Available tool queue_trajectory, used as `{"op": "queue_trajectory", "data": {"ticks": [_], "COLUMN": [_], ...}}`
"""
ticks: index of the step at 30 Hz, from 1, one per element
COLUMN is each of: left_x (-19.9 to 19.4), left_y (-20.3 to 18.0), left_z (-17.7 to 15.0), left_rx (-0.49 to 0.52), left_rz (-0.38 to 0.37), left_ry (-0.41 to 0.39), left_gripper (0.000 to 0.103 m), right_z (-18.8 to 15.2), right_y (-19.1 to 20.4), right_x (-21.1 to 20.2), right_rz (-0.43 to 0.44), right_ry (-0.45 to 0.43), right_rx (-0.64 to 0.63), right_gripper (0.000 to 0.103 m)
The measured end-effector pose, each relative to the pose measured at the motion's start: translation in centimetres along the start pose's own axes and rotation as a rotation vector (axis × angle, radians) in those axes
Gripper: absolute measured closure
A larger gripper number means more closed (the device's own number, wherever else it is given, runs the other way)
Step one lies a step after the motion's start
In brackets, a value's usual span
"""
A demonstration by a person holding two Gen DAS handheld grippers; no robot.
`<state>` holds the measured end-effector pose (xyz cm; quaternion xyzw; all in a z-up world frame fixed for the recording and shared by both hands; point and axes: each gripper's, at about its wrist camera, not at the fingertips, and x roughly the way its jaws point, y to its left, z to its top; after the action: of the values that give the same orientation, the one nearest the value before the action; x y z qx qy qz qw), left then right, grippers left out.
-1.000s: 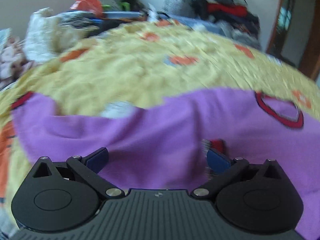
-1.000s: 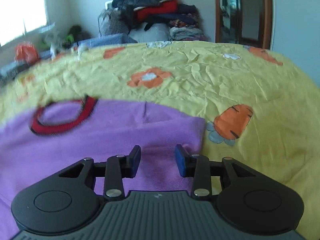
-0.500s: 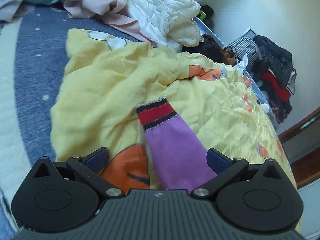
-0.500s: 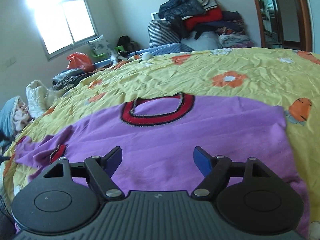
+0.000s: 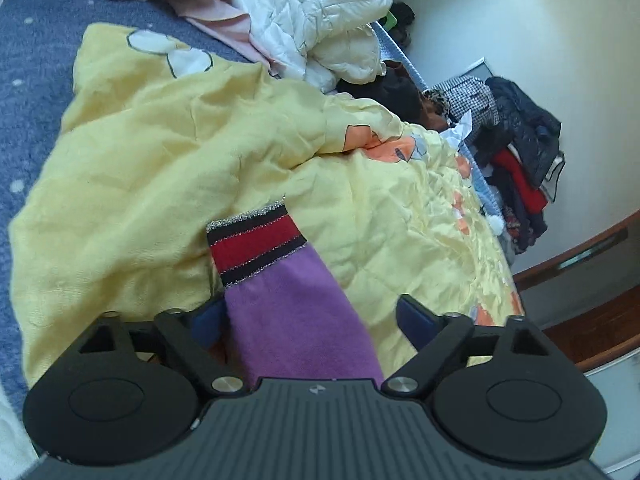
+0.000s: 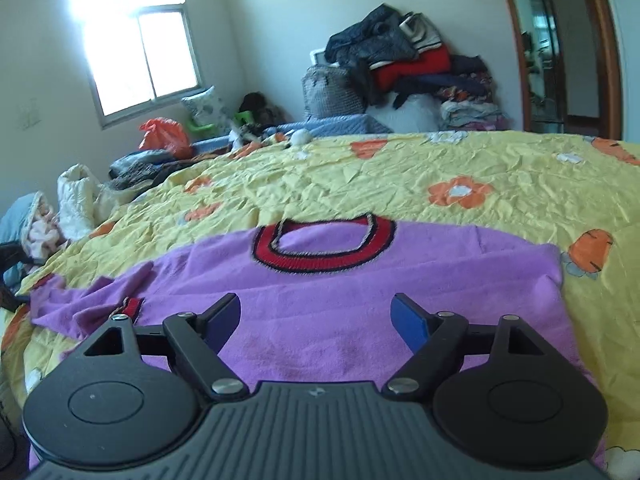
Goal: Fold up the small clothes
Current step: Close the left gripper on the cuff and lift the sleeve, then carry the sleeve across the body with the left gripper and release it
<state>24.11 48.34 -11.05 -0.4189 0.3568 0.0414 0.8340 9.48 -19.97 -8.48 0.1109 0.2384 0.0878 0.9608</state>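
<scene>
A: Where it lay flat on the crinkled yellow flower-print bedspread (image 6: 360, 176), how did the fuzzy purple knit sweater (image 6: 360, 304) look?

B: Ribbed red-and-black collar, striped cuff (image 5: 256, 244). The left gripper (image 5: 308, 320) had just been closing around that sleeve, pads not yet pressing; the right gripper (image 6: 316, 316) had just been widening, gaping above the body.

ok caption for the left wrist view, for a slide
Left gripper open around the purple sleeve, red-striped cuff lying on the yellow quilt.
</scene>
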Motion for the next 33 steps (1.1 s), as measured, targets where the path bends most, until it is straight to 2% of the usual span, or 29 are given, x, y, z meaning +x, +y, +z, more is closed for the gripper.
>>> {"op": "queue_trajectory", "data": {"ticks": [1, 2, 3, 4, 5, 7, 9, 11, 14, 16, 18, 20, 24, 26, 29, 31, 33], "left_x": [0.1, 0.4, 0.8, 1.3, 1.4, 1.4, 0.7, -1.0, -5.3, -9.0, -12.4, -15.0, -16.9, -17.3, -16.6, -15.3, -13.3], "left_y": [0.1, 0.2, 0.4, 0.6, 0.7, 0.8, 0.7, -0.4, -1.7, -3.0, -4.2, -6.0, -10.8, -14.0, -19.8, -23.9, -27.7], "left_z": [0.2, 0.6, 0.9, 1.1, 1.2, 1.2, 0.8, 0.3, -0.9, -1.9, -2.7, -3.2, -3.8, -4.2, -6.2, -8.8, -11.8], "left_rx": [-0.018, -0.038, -0.063, -0.086, -0.091, -0.092, -0.097, -0.048, -0.041, -0.021, -0.007, 0.026, 0.113, 0.184, 0.281, 0.373, 0.445], "left_rz": [0.001, 0.001, 0.009, 0.023, 0.041, 0.065, 0.056, 0.048, -0.001, 0.0, -0.03, -0.031, -0.041, -0.077, -0.141, -0.169, -0.204], "left_ry": [0.0, 0.009, 0.026, 0.043, 0.039, 0.017, -0.018, -0.078, -0.196, -0.307, -0.397, -0.467, -0.509, -0.53, -0.471, -0.44, -0.371], "left_gripper": [0.034, 0.057, 0.085, 0.097, 0.101, 0.101, 0.101, 0.101, 0.101, 0.101, 0.101, 0.101, 0.101, 0.101, 0.101, 0.101, 0.101], "right_z": [0.0, 0.0, 0.0, 0.0, 0.0, -0.1, -0.2, -0.2, -0.1, -0.1, -0.2, -0.4, -0.9, -1.2, -1.5, -1.5, -1.5], "right_y": [0.1, 0.2, 0.3, 0.3, 0.2, 0.0, -0.1, -0.1, -0.3, -0.8, -1.1, -1.1, -0.7, -0.5, -0.6, -1.0, -1.5], "right_x": [0.2, 0.4, 0.6, 0.7, 0.5, 0.4, 0.3, 0.2, 0.0, 0.0, 0.1, 0.2, 0.9, 1.1, 1.0, 0.8, 0.5], "right_rz": [-0.002, -0.014, -0.03, -0.038, -0.034, -0.022, -0.009, 0.001, -0.007, -0.012, 0.004, 0.015, 0.018, 0.012, -0.013, -0.038, -0.048], "right_ry": [0.016, 0.037, 0.056, 0.065, 0.062, 0.074, 0.084, 0.106, 0.119, 0.124, 0.133, 0.15, 0.19, 0.197, 0.202, 0.198, 0.199], "right_rx": [-0.004, -0.011, -0.016, -0.016, -0.011, -0.005, -0.002, -0.01, -0.004, 0.019, 0.049, 0.049, 0.053, 0.062, 0.07, 0.09, 0.105], "right_gripper": [0.017, 0.016, 0.016, 0.016, 0.016, 0.016, 0.016, 0.016, 0.016, 0.016, 0.016, 0.016, 0.016, 0.016, 0.016, 0.016, 0.016]}}
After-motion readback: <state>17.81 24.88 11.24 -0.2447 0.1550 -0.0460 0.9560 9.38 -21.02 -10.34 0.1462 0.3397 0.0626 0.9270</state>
